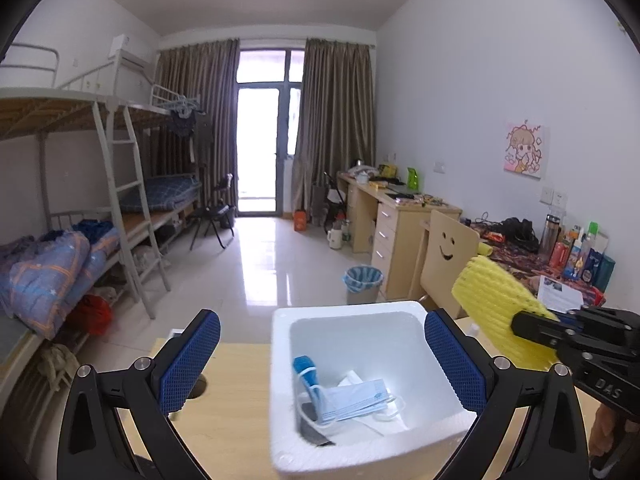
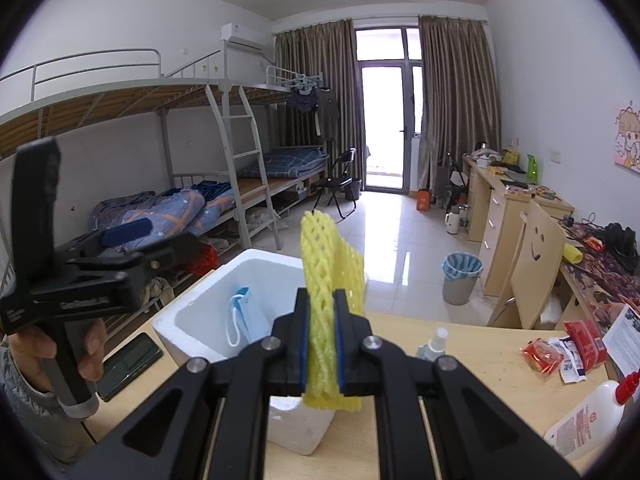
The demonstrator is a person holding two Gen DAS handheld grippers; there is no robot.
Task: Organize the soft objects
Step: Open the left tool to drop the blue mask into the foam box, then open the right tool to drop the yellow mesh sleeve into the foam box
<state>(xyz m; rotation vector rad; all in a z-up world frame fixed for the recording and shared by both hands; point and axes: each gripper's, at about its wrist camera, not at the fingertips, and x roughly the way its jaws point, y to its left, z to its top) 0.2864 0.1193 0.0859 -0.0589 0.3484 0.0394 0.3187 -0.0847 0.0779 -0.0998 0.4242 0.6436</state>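
A white foam box (image 1: 280, 364) stands on the wooden desk, and it holds a blue face mask (image 1: 354, 400) and a blue-topped item (image 1: 306, 368). My left gripper (image 1: 322, 324) is open wide, its blue pads either side of the box mouth, with nothing between them. My right gripper (image 2: 322, 320) is shut on a yellow foam net sleeve (image 2: 324, 264), which it holds upright above the near right edge of the box (image 2: 176, 320). In the left wrist view the sleeve (image 1: 496, 292) hangs right of the box. A hand (image 2: 40, 352) holds the left gripper (image 2: 152, 240).
A dark phone (image 2: 128, 364) lies left of the box. A small spray bottle (image 2: 434, 346), red packets (image 2: 540, 356) and a white bottle with a red cap (image 2: 588, 416) sit on the desk to the right. A smiley-backed chair (image 1: 448, 264) and a bin (image 1: 362, 284) stand beyond.
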